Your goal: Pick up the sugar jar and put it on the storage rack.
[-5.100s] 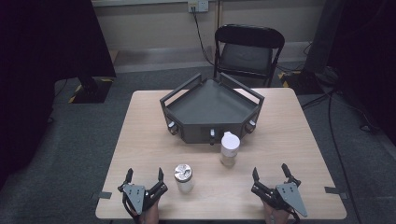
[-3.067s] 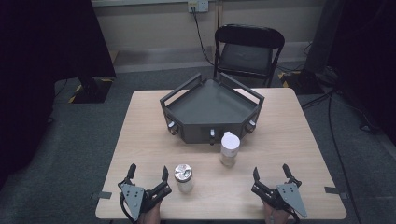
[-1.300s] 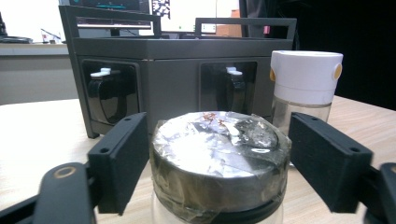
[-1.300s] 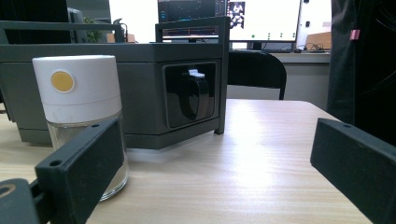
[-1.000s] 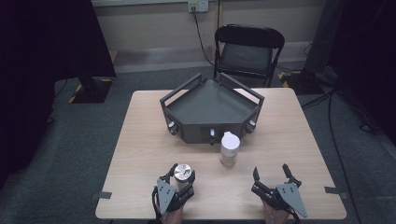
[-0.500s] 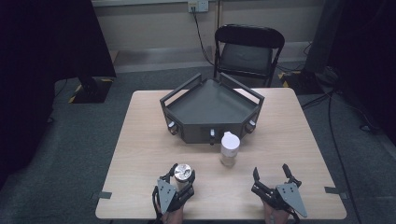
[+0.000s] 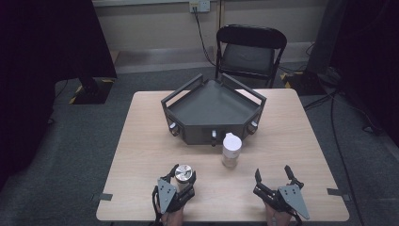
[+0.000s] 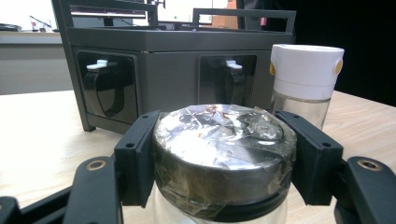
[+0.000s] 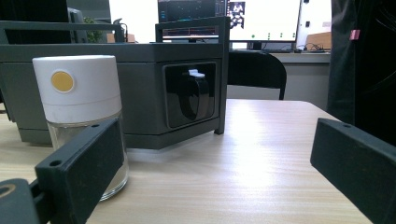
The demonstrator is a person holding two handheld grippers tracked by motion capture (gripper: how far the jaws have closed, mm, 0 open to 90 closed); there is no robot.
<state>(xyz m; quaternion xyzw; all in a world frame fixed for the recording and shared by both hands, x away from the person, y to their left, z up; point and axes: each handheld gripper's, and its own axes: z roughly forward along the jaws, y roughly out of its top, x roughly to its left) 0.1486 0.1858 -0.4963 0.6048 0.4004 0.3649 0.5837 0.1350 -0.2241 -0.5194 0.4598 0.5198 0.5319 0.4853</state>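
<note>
A: Where is the jar [image 7: 184, 173] now?

B: Lower middle of the high view, near the front edge of the table [image 7: 141, 141]. My left gripper [image 7: 184, 176] is clamped on it. In the left gripper view both pads sit against the dark lid band, one on each side, just under the foil-covered top [image 8: 219, 135].

A: How do I expect it to handle?

B: Glass body, so stiff and breakable, and probably smooth lower down. The lid band is firmer and gives the pads a flat bearing, so I take hold there and not on the glass. The foil looks thin and crinkled; I keep the pads off it. I judge it light to moderate, though I cannot see the contents.

A: Right side?

B: My right gripper [image 7: 274, 179] rests at lower right with jaws apart and nothing between them. The white-capped bottle [image 7: 231, 149] stands just ahead of it, in front of the grey tray [image 7: 214, 109].

A: Risk?

B: The lid could turn or slip in the grip if I lift with a tilt.
</note>
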